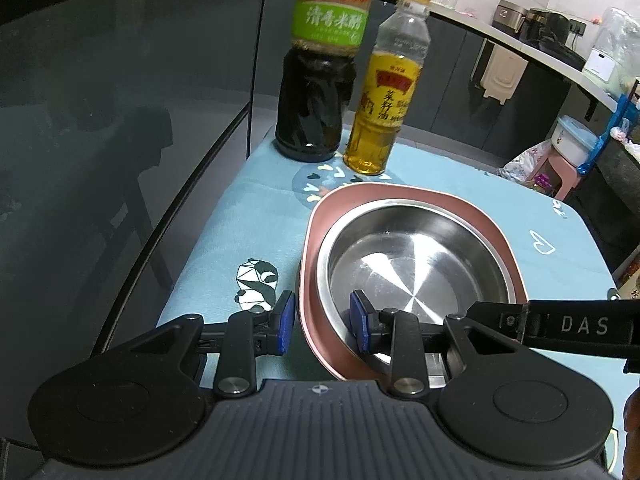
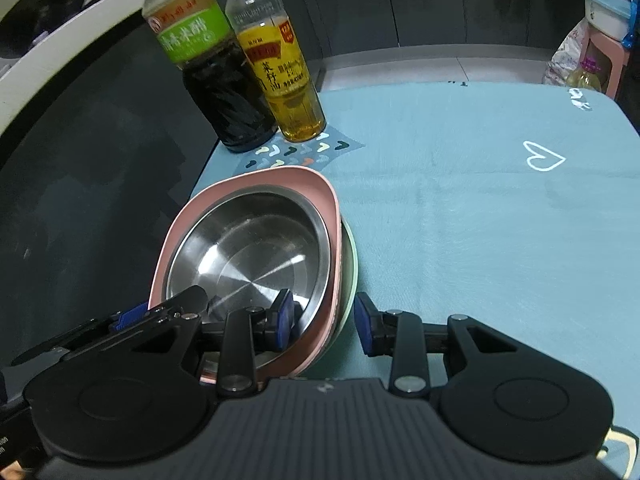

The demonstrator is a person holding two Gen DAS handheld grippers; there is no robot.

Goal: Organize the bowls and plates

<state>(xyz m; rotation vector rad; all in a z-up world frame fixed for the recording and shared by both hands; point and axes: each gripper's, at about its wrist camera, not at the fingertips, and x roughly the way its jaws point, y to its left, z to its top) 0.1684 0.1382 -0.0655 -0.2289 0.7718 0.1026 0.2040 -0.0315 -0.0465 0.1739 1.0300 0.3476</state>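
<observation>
Stacking looks nearly finished: a steel bowl (image 1: 416, 264) sits nested mouth-up inside a pink plate (image 1: 316, 240), and the right wrist view shows a pale green plate (image 2: 349, 280) under both, the whole pile resting on the blue-covered desk (image 2: 480, 220) near its left edge, just in front of a dark vinegar bottle (image 1: 316, 92) and an oil bottle (image 1: 384, 96). The left tool (image 1: 322, 326) stands parted, its fingers straddling the pink plate's near-left rim; the right tool (image 2: 322, 322) is likewise parted astride the stack's near-right rim. Neither visibly clamps anything. The pink plate is a rounded square with no clear long axis; its rim tilts slightly. Probably only squaring the pile or letting go remains.
</observation>
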